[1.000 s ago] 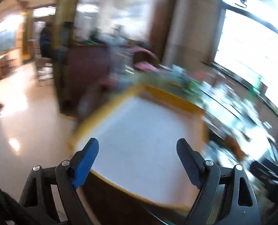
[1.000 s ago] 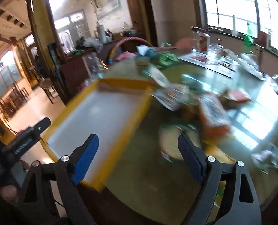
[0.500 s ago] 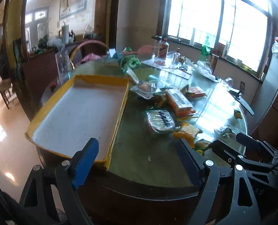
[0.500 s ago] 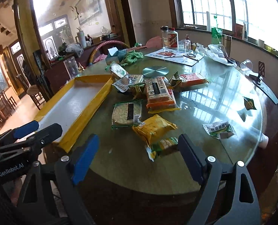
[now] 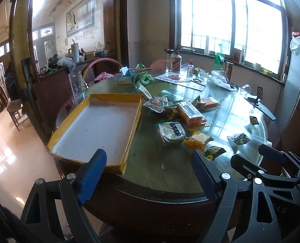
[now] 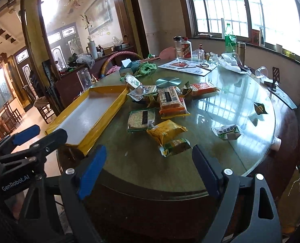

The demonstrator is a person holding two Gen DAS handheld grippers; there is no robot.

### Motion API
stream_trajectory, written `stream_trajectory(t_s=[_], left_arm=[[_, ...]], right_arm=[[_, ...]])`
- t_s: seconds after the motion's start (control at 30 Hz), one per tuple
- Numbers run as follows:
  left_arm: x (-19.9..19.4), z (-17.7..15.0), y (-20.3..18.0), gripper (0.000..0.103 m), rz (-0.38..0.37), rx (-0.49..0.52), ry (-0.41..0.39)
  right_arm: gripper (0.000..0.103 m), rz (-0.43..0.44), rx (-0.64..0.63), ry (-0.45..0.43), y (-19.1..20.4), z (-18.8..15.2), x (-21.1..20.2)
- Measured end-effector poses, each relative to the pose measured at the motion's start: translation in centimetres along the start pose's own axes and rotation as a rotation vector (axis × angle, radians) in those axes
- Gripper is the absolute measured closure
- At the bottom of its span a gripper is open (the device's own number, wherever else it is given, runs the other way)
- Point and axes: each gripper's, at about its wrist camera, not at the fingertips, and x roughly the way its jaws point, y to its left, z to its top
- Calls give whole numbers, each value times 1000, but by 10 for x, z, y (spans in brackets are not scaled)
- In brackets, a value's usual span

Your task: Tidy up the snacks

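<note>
Snacks (image 6: 167, 130) in crinkly plastic wrappers lie scattered near the middle of the round glass-topped table (image 6: 220, 162), ahead of the right gripper (image 6: 147, 170), whose blue-padded jaws stand wide apart and empty. The left gripper (image 5: 147, 172) is likewise spread open, holding nothing, before a shallow rectangular yellow tray (image 5: 132, 129) with a bare white floor. Bottles (image 6: 186, 49), a green cloth (image 6: 146, 67) and a tissue box (image 6: 126, 68) crowd the far edge.

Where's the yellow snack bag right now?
In the right wrist view, the yellow snack bag lies mid-table, right of the yellow tray, just behind a small green packet.
</note>
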Motion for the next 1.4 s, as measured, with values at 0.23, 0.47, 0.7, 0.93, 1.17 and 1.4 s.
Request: stream_trajectory(t_s=[0.23,0.47,0.7,0.93,1.17,1.4], left_arm=[[25,-2,6,18,27,17,22],[56,-7,21,18,-13,14,82],[74,6,46,18,-59,-53,115],[78,16,45,18,-130,-55,137],[70,24,28,18,-202,25,139],[82,25,2,18,-276,124,153]], right_arm=[[16,8,-7,85,2,4,8],[16,5,-8,123,-1,6,39],[16,6,-32,161,-4,18,56],[16,-14,-24,169,-19,20,52],[16,-49,8,187,-47,25,40],[18,-124,183,208,-116,38,51]])
